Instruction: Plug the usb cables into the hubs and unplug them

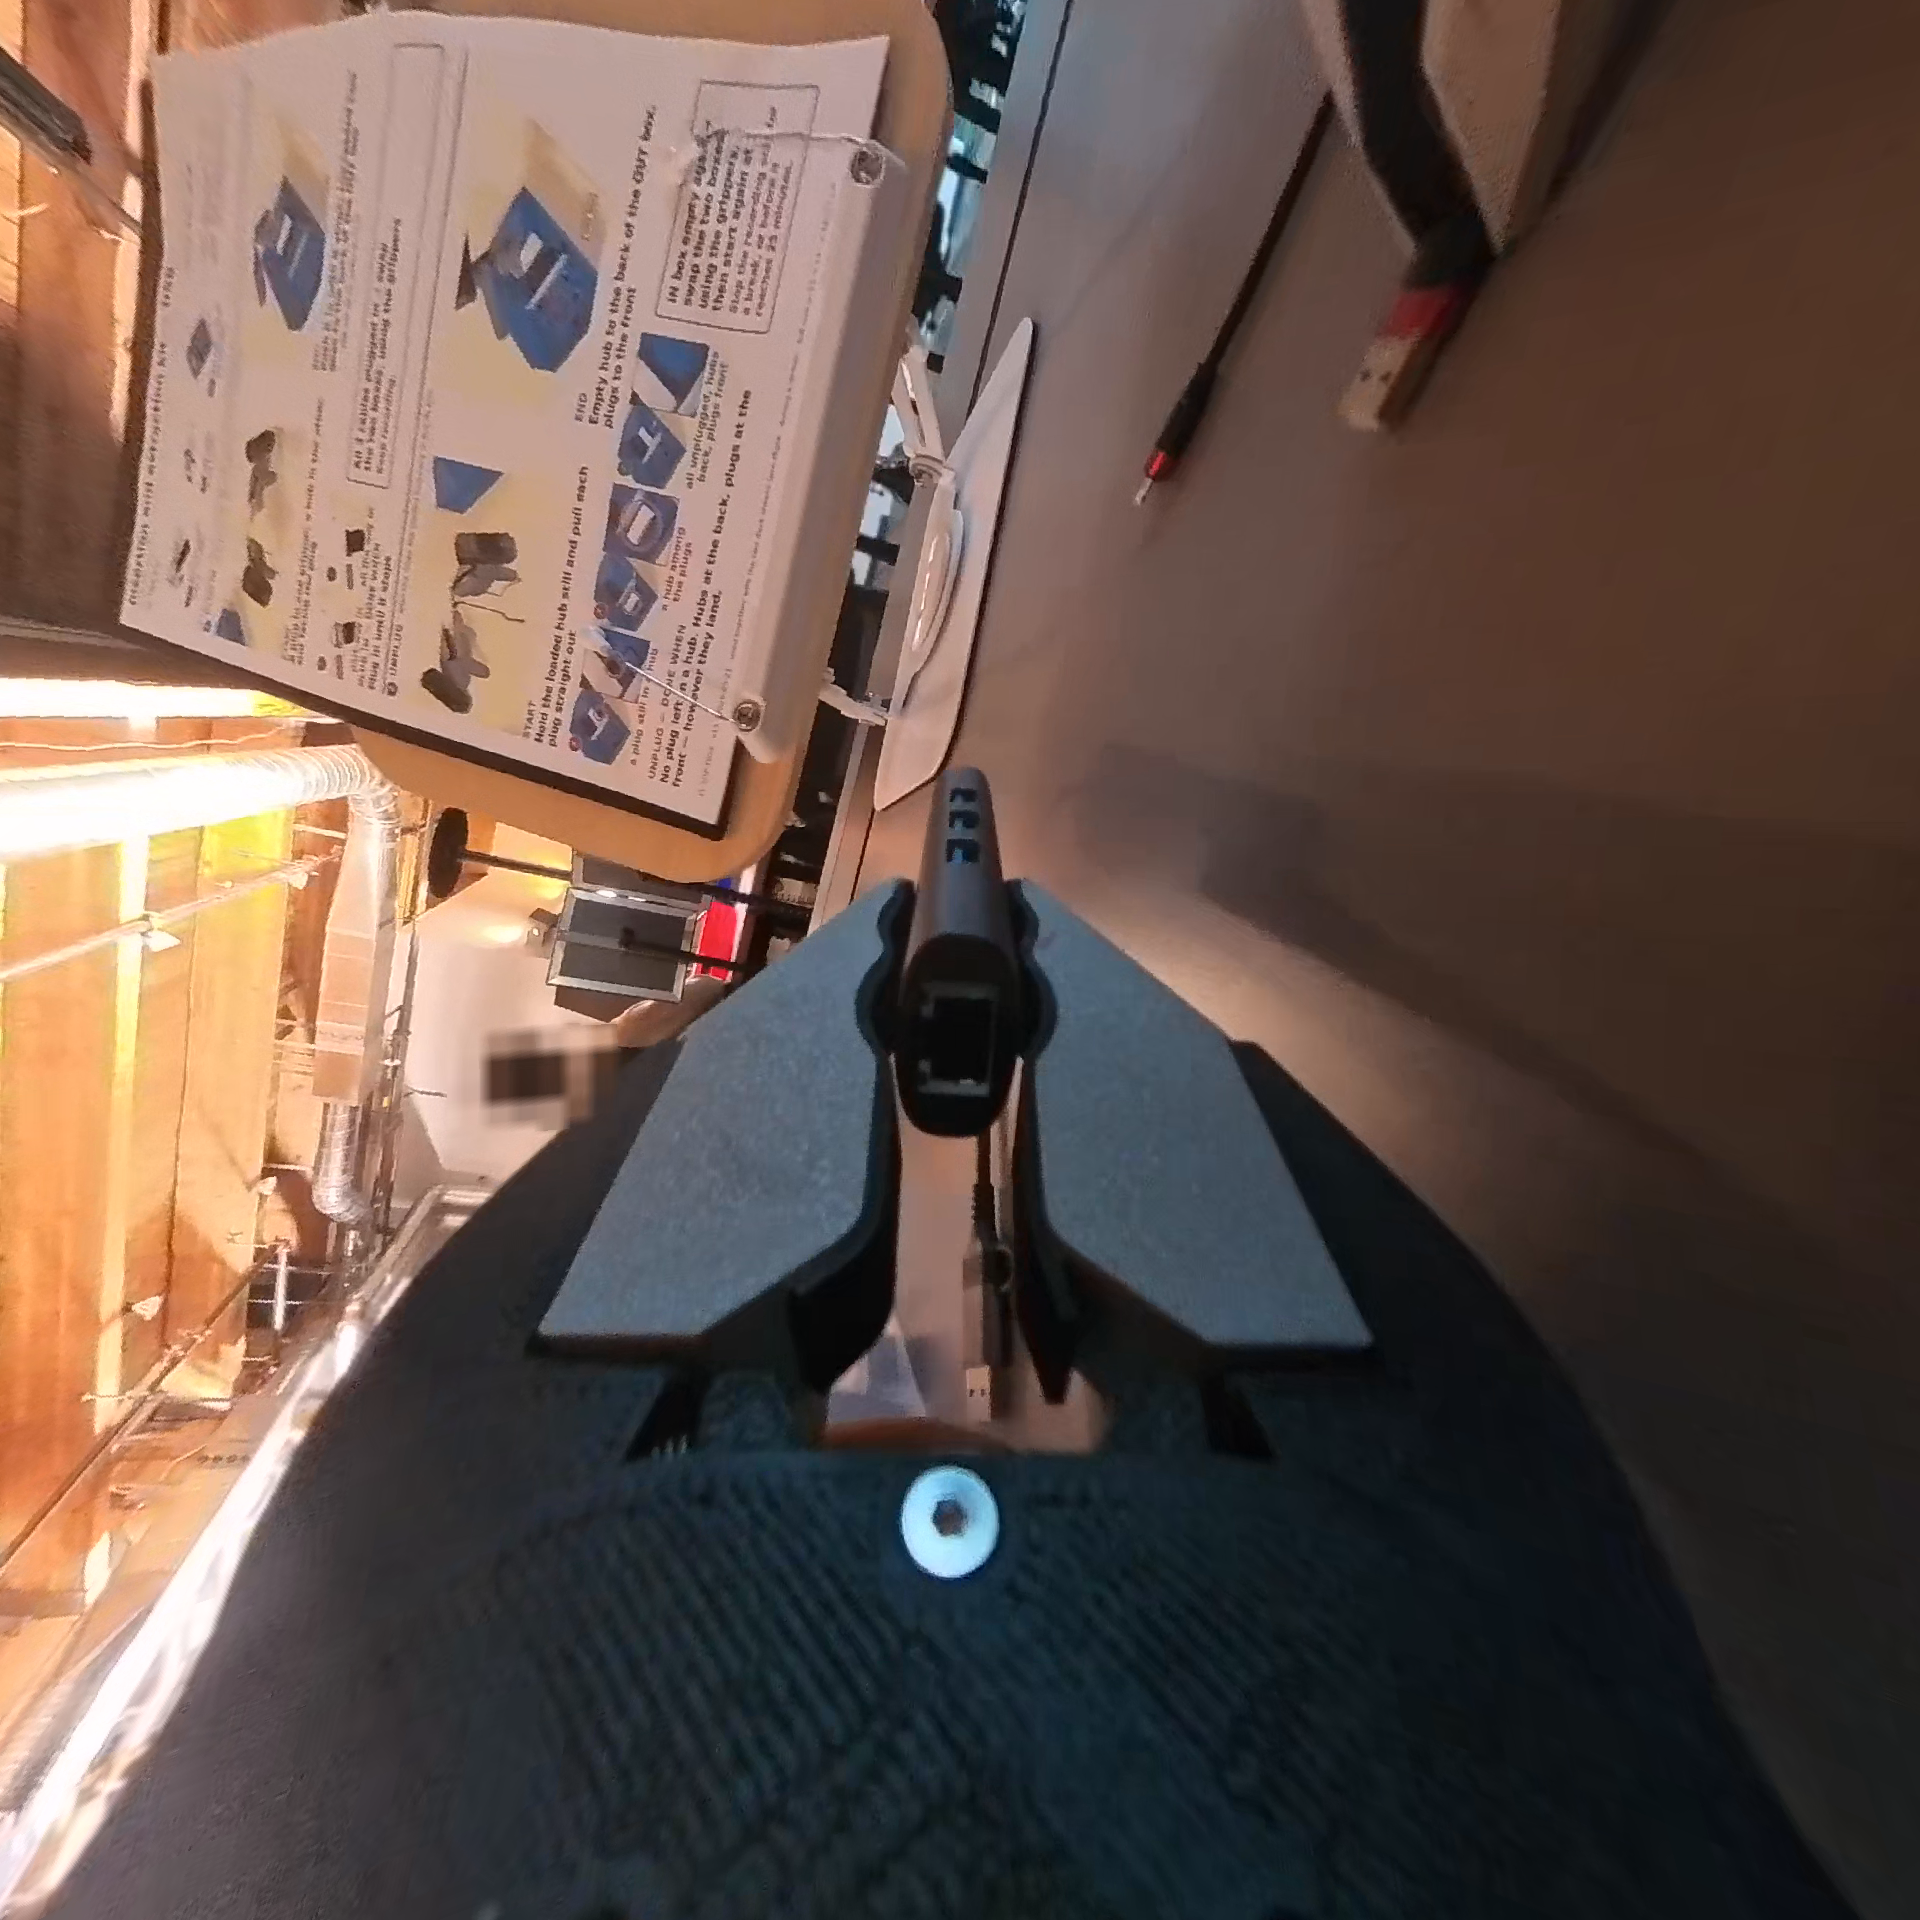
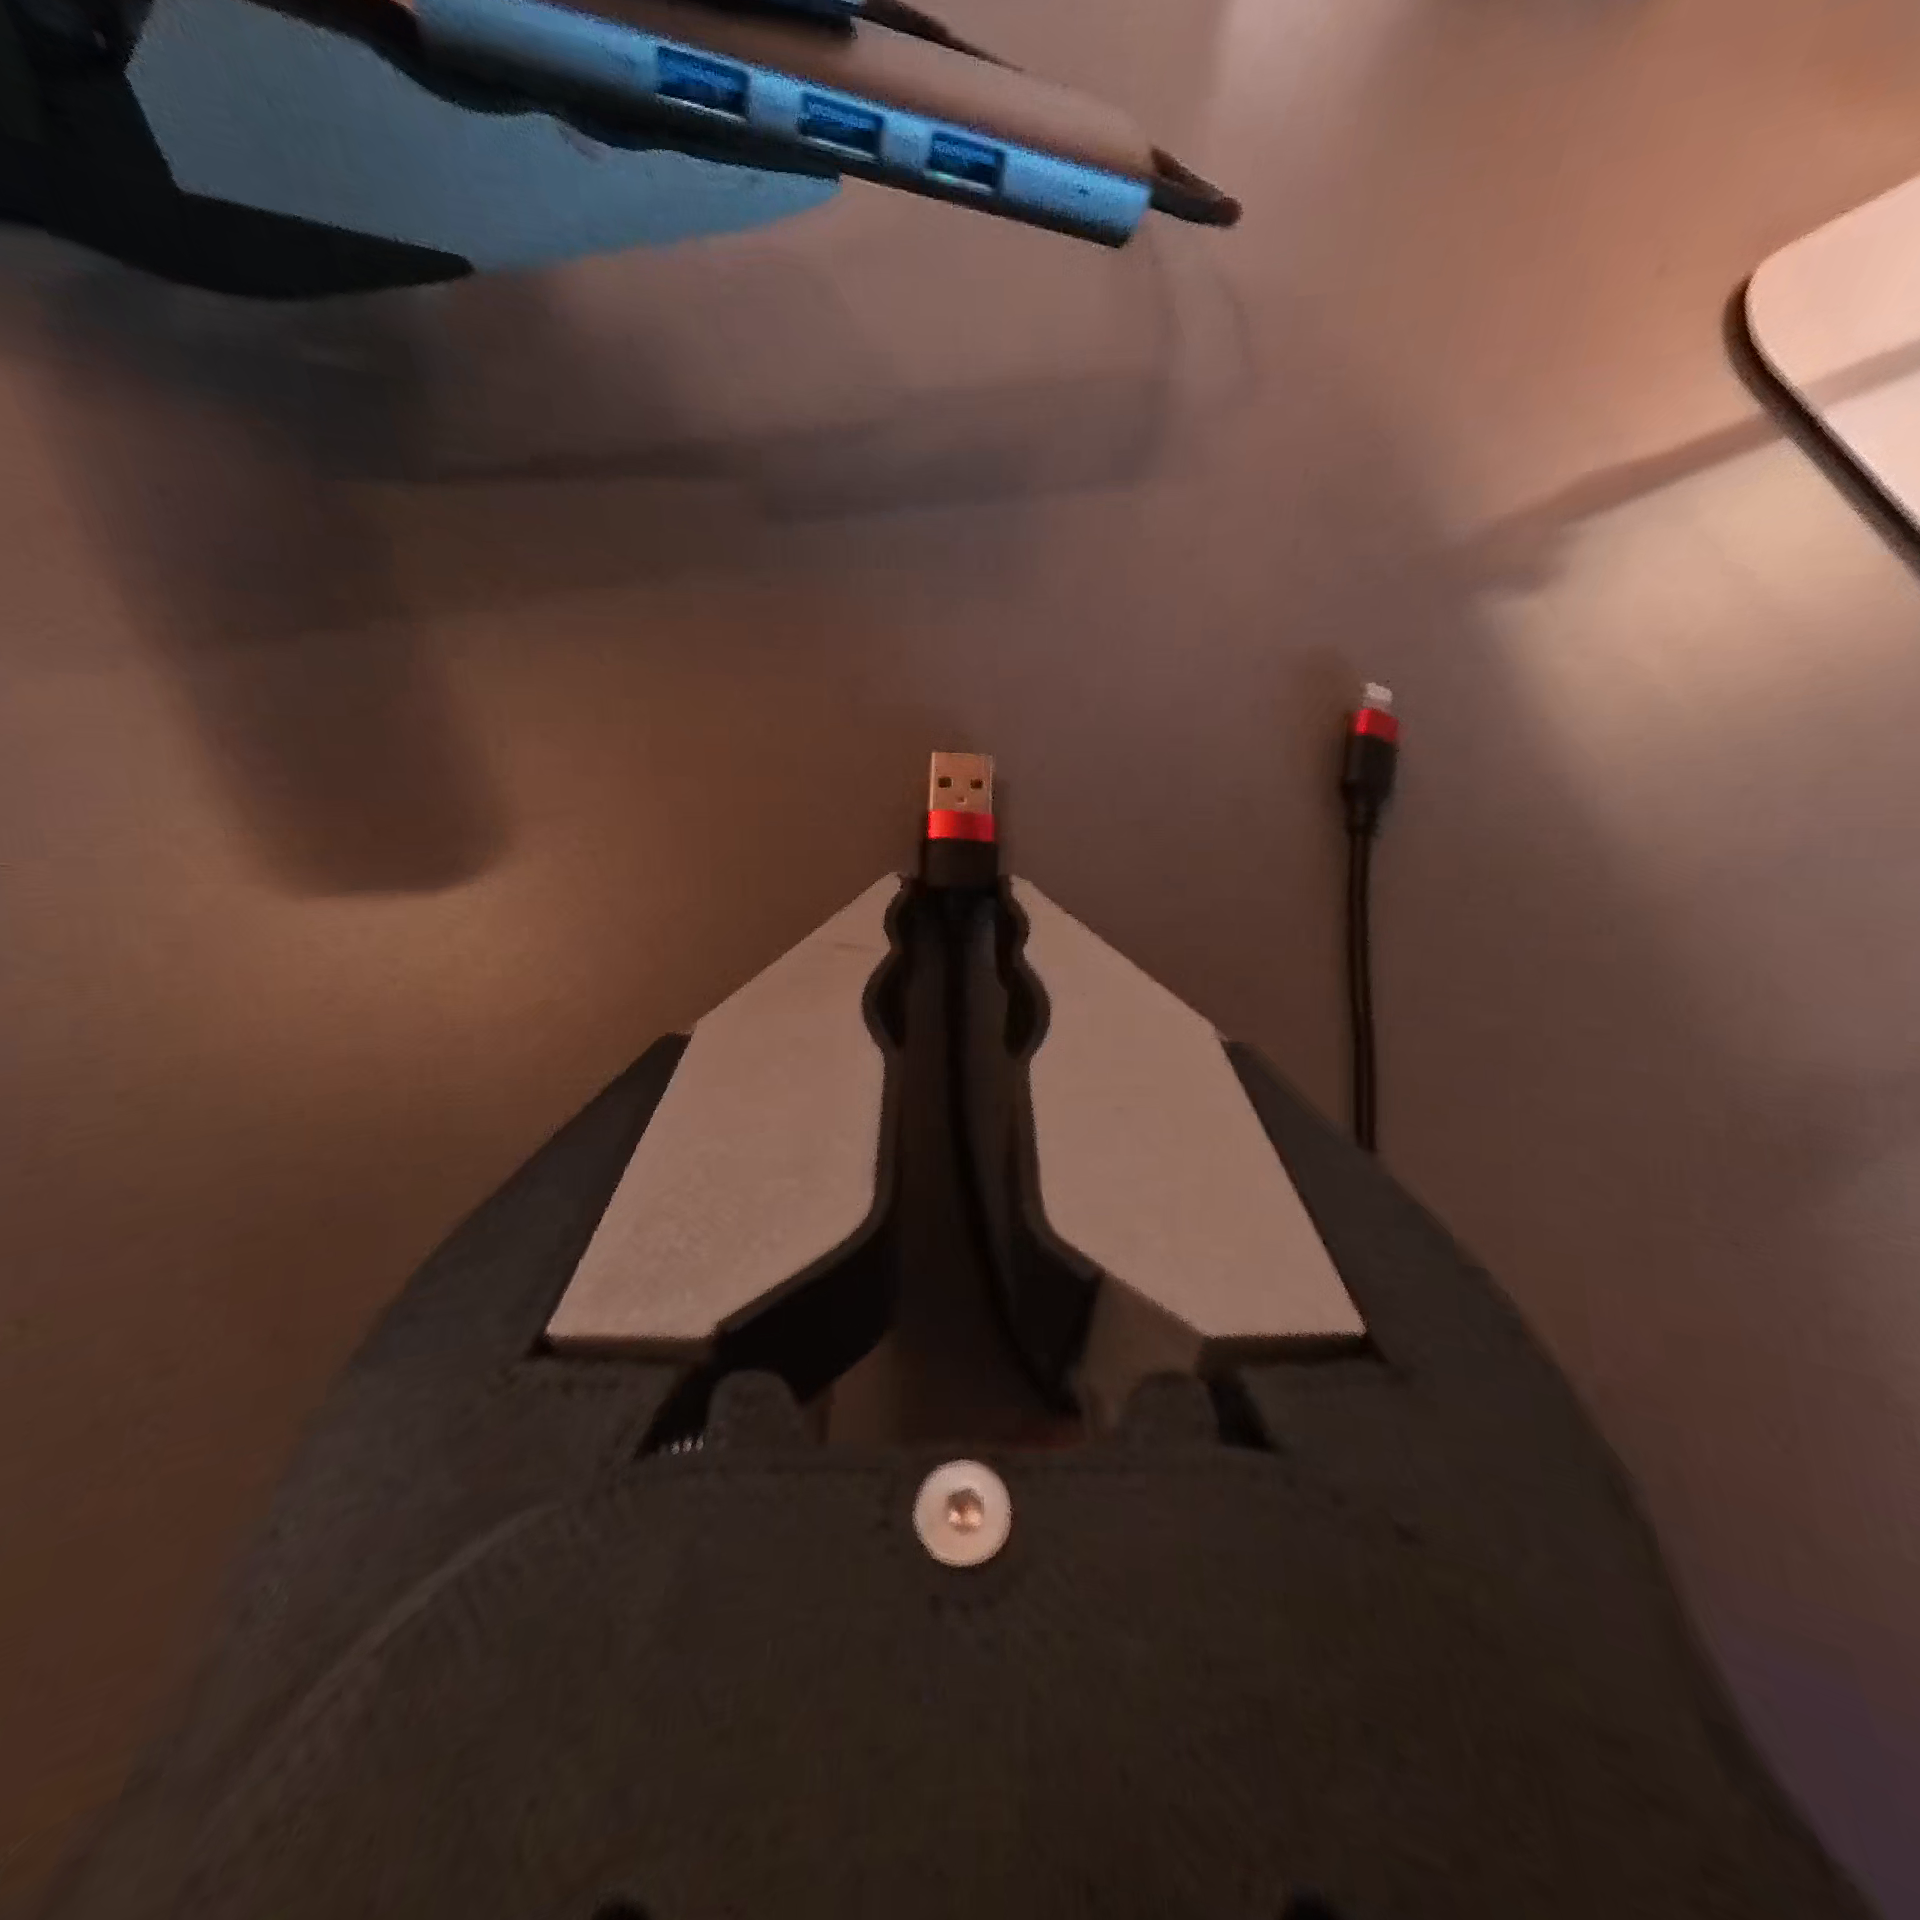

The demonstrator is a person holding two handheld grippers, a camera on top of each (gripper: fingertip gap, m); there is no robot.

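My left gripper (image 1: 956,899) is shut on a dark USB hub (image 1: 954,1029), held end-on above the table, with a square port facing the camera. The same hub (image 2: 831,120) shows at the top of the right wrist view, its side row of three blue ports empty. My right gripper (image 2: 956,881) is shut on a black cable's USB-A plug (image 2: 961,805) with a red collar; the metal tip sticks out past the fingertips. The plug is well apart from the hub. In the left wrist view the plug (image 1: 1387,374) shows top right. The cable's small far-end connector (image 2: 1371,727) lies on the table.
A brown table (image 2: 520,623) lies under both grippers. A white flat stand base (image 2: 1860,343) sits at the right edge. An instruction sheet on a board (image 1: 499,395) stands beyond the table's edge. The cable's small end also shows in the left wrist view (image 1: 1169,452). One gripper's finger ends stand about 12 centimeters off the other's. My left gripper's tips are some 25 centimeters from the white flat stand base (image 2: 1860,343).
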